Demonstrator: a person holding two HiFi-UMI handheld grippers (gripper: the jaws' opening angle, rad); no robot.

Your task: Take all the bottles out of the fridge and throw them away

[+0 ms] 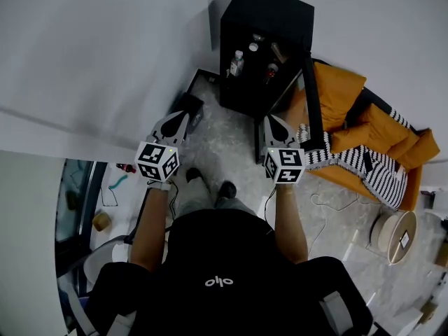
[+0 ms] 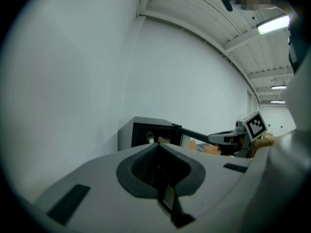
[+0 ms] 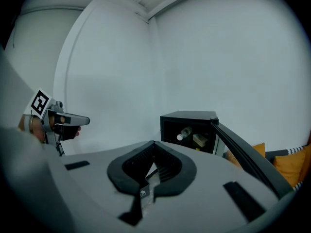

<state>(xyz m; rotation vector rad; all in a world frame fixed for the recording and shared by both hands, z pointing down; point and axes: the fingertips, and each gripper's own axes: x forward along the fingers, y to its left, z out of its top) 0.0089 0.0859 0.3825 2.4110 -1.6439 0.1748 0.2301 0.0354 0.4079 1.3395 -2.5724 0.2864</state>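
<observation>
The floor [image 1: 231, 145] is pale, mottled stone. The black fridge [image 1: 269, 12] stands on it against the white wall, with its door [image 1: 313, 96] swung open to the right. Several bottles [image 1: 236, 63] rest on the shelf inside the fridge, one of them clear with a white cap. Just left of the fridge and nearer the person, a black box [image 1: 190, 107] sits on the floor. Right of the fridge, beyond the door, is an orange sofa [image 1: 343, 89] draped with a striped blanket [image 1: 371, 170]. Farther right of the fridge lie a loose cable [image 1: 329, 205] and a round object [image 1: 395, 233]. The person's shoes [image 1: 227, 187] stand in front of the fridge.
</observation>
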